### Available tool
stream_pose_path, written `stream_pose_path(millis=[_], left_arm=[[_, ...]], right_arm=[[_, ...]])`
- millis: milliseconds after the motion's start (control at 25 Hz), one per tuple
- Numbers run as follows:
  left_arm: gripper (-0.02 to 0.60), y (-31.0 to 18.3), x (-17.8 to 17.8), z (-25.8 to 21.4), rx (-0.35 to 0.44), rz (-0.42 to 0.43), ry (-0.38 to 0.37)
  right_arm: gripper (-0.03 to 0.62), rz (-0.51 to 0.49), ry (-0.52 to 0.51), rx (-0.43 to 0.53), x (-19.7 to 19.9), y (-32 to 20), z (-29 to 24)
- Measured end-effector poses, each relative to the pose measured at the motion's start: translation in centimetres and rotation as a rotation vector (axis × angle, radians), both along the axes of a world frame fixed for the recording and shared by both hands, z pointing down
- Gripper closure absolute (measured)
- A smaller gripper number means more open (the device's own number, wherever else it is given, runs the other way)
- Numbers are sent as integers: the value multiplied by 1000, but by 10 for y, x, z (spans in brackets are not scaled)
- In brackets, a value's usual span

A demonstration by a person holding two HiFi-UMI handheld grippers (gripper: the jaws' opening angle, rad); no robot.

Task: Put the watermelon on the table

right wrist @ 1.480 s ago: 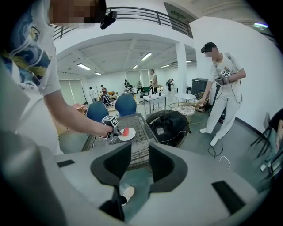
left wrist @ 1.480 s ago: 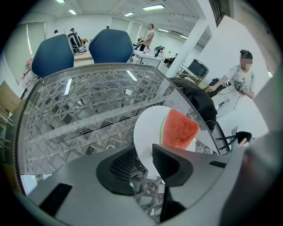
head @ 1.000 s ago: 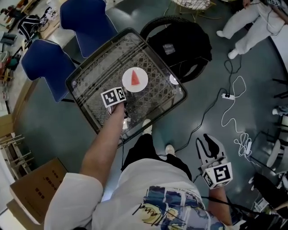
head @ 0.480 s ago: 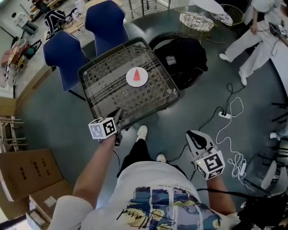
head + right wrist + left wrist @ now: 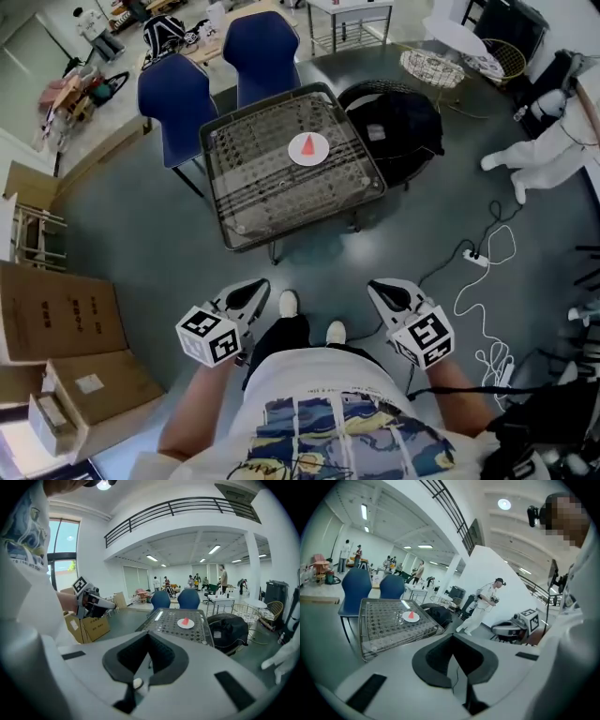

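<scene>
The watermelon slice (image 5: 307, 144) lies on a white plate (image 5: 321, 157) on the mesh table (image 5: 253, 206), well apart from both my grippers. At this range I make out only a red wedge. My left gripper (image 5: 257, 287) and right gripper (image 5: 374, 286) hang near the wearer's shoes (image 5: 289, 303), jaws pressed together with nothing between them. A person in white (image 5: 548, 155) is cut off at the right edge.

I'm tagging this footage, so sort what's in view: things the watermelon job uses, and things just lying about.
Job in hand: watermelon slice on its white plate; mesh table under them; left gripper and right gripper, both with jaws shut and empty.

Lying about: blue chairs; black bag; cardboard boxes; white cable on the floor.
</scene>
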State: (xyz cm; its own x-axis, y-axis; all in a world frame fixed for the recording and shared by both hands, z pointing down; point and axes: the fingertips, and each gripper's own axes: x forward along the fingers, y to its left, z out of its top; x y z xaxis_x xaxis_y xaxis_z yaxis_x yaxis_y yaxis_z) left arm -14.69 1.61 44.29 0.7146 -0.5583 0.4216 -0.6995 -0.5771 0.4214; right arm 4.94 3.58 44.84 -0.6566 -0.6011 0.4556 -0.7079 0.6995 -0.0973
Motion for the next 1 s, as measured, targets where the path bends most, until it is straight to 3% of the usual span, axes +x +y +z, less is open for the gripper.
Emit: stream_pose_path(millis=[280,520,1000], left_arm=[[572,72,-21,-58,117,113,6],[572,123,-60,-92,153,171,54],[572,200,-139,-89,164,207,67]], right_arm=[[585,-37,-3,62,-60,44,-41],[585,-53,2,75,-131,86,-63],[585,-72,-2,88,-234,160,-59]])
